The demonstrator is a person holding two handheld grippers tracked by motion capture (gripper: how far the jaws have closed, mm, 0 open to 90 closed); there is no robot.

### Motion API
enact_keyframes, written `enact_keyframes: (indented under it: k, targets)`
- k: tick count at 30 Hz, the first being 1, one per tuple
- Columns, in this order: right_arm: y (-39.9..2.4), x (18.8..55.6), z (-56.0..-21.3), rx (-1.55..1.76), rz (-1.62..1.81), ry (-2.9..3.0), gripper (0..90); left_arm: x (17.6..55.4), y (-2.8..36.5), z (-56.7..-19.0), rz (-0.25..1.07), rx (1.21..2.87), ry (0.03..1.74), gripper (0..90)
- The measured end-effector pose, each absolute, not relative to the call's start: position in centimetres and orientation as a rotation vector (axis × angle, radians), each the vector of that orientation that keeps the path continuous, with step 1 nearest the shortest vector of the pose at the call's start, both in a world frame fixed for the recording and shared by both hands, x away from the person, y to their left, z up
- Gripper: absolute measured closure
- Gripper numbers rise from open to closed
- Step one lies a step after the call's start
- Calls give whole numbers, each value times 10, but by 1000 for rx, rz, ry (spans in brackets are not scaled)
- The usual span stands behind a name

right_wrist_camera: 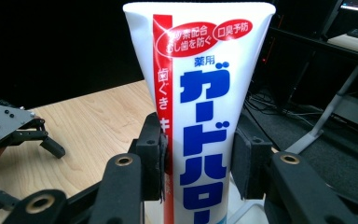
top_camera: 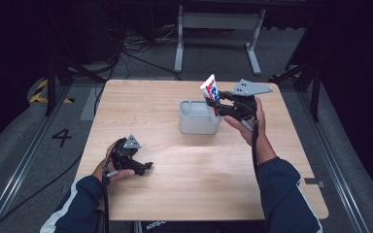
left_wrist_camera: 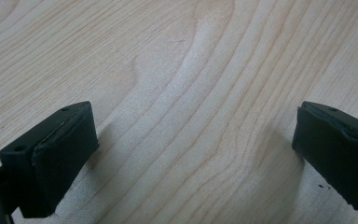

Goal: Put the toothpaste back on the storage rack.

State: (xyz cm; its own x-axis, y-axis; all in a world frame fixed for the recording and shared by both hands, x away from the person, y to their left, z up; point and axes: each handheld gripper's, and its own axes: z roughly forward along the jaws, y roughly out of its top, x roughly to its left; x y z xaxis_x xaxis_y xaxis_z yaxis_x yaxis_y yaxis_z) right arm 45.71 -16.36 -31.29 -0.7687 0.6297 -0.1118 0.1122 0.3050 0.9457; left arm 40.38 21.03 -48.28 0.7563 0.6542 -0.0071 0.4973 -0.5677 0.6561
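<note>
Gripping a toothpaste tube (right_wrist_camera: pixel 203 116) between the jaws of my right gripper (right_wrist_camera: pixel 198 161), I hold it upright with its flat crimped end at the top. The tube is white with a red stripe down one side, blue lettering down the middle and red labels near the top. From the high view the tube (top_camera: pixel 210 90) stands tilted just above the right end of a grey rectangular bin (top_camera: pixel 197 118), with its lower end hidden behind my right gripper (top_camera: pixel 217 106), so I cannot tell whether it touches the bin's rim. The bin sits on the far half of a light wooden table (top_camera: pixel 194 170), a little right of the middle.

My left gripper (top_camera: pixel 148 166) rests low near the table's front left, well apart from the bin, held in my left hand (top_camera: pixel 110 165). Its jaws stand wide apart with only bare wood grain (left_wrist_camera: pixel 191 116) between them. In the right gripper view, that left gripper (right_wrist_camera: pixel 9 133) shows off to the side above the tabletop. Beyond the table lie a dark floor, cables and a white metal frame (top_camera: pixel 218 29).
</note>
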Motion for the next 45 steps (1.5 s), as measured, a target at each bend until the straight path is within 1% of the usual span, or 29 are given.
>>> enact_keyframes:
  k: [8,32,45]
  targets:
    - [-152,465,-311,648,1466,2118,617,404,210,-483,312,2297,857,2]
    - [-139,485,-314,660,1486,2126,617,404,210,-483,308,2296,858,2]
    - [-130,499,-324,676,1491,2140,617,403,210,-483,315,2293,866,5]
